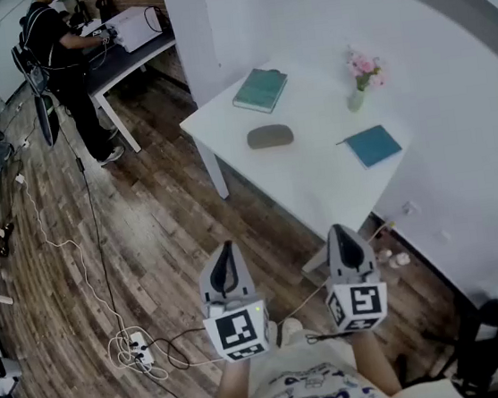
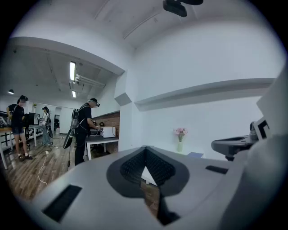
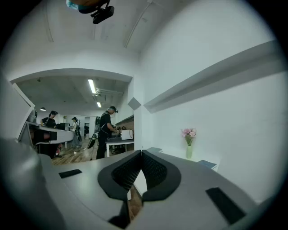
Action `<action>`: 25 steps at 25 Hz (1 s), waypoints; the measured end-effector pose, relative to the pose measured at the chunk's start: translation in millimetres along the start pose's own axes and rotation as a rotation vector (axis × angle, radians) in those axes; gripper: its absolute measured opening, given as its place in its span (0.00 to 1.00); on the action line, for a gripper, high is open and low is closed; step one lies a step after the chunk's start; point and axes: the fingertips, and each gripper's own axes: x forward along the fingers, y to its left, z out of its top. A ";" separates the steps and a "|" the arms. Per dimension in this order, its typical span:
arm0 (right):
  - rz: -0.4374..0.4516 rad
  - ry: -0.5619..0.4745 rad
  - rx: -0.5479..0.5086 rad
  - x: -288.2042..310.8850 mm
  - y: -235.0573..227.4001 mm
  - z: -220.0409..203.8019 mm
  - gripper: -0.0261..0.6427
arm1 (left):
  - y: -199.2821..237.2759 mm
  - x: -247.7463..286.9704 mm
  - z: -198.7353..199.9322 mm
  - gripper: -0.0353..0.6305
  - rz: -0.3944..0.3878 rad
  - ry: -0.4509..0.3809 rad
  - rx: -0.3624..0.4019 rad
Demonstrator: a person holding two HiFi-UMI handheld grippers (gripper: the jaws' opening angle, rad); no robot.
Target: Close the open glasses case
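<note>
The glasses case (image 1: 270,136) is a grey-brown oval lying near the middle of the white table (image 1: 319,185). From this distance I cannot tell how its lid stands. Both grippers hang over the wooden floor well short of the table, pointing toward it. My left gripper (image 1: 225,247) is shut with nothing in it, and in the left gripper view its jaws (image 2: 145,149) meet at the tip. To its right, level with it, my right gripper (image 1: 341,229) is also shut and empty (image 3: 141,153). The case does not show in either gripper view.
On the table lie a green book (image 1: 261,89) at the far left corner, a teal notebook (image 1: 373,145) at the right, and a vase of pink flowers (image 1: 360,76) by the wall. A person (image 1: 66,63) stands at another table far left. Cables and a power strip (image 1: 140,349) lie on the floor.
</note>
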 end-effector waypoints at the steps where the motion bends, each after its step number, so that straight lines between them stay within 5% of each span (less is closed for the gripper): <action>1: -0.001 0.002 0.000 0.1 0.0 -0.5 0.04 | -0.1 0.2 -0.3 0.06 0.000 0.001 0.000; 25: 0.027 0.055 0.022 29.4 -9.5 -19.3 0.04 | -7.8 17.6 -18.0 0.06 0.030 0.048 -0.008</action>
